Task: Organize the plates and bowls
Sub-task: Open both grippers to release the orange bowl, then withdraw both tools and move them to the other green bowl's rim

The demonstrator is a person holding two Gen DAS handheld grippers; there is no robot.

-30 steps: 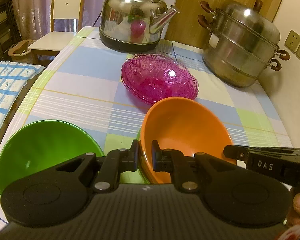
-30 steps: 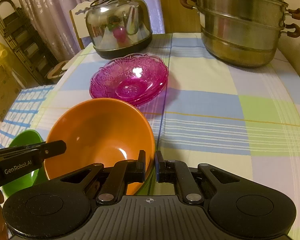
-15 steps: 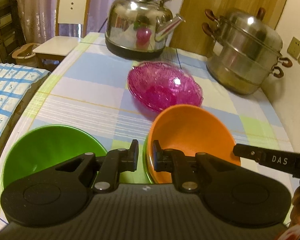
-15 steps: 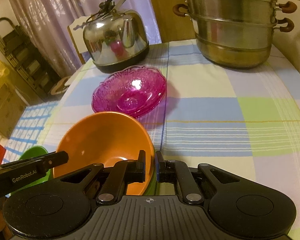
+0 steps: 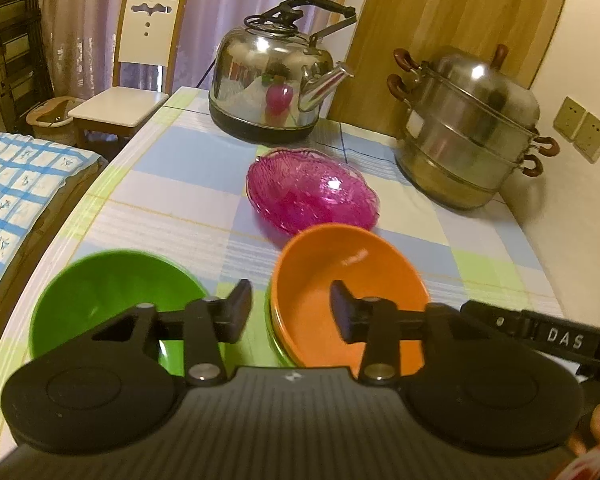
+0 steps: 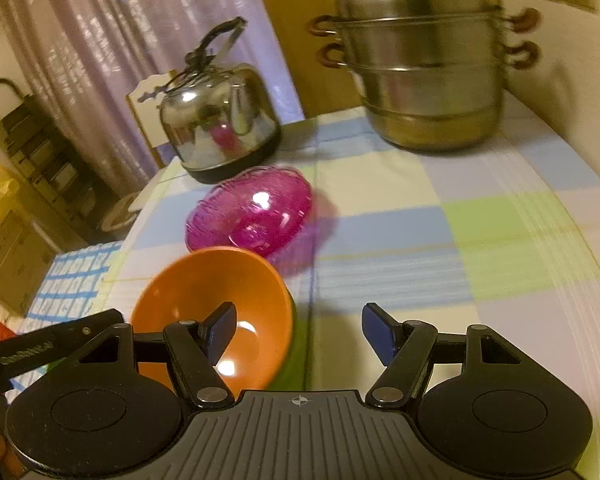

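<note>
Both tongs have let go: the left tongs (image 5: 290,312) and the right tongs (image 6: 298,330), which half a second ago were pinched nearly shut on opposite edges of the orange bowl (image 5: 348,296), now stand spread wide with nothing between their tips, and both have drawn back a little from the rim. The orange bowl sits nested inside a green dish, of which only a thin rim (image 5: 274,336) shows beneath it, so I judge this stacking step done and the release clean; the bowl looks settled rather than tipped. What seems left is the lone green bowl (image 5: 112,300) just beside the stack on the checked desk (image 5: 172,216), and perhaps the pink glass dishes (image 5: 312,196) a bit further back, near the kettle (image 5: 272,84) and the steamer pot (image 5: 468,136). The left view is the one that shows the green bowl whole and apart from the stack; in the right view it is hidden behind the other tool, and only the orange bowl (image 6: 212,308) with a green sliver at its right side can be seen. The right view is blurred, which suggests that hand is moving away, and it shows bare cloth to the right of the stack.
</note>
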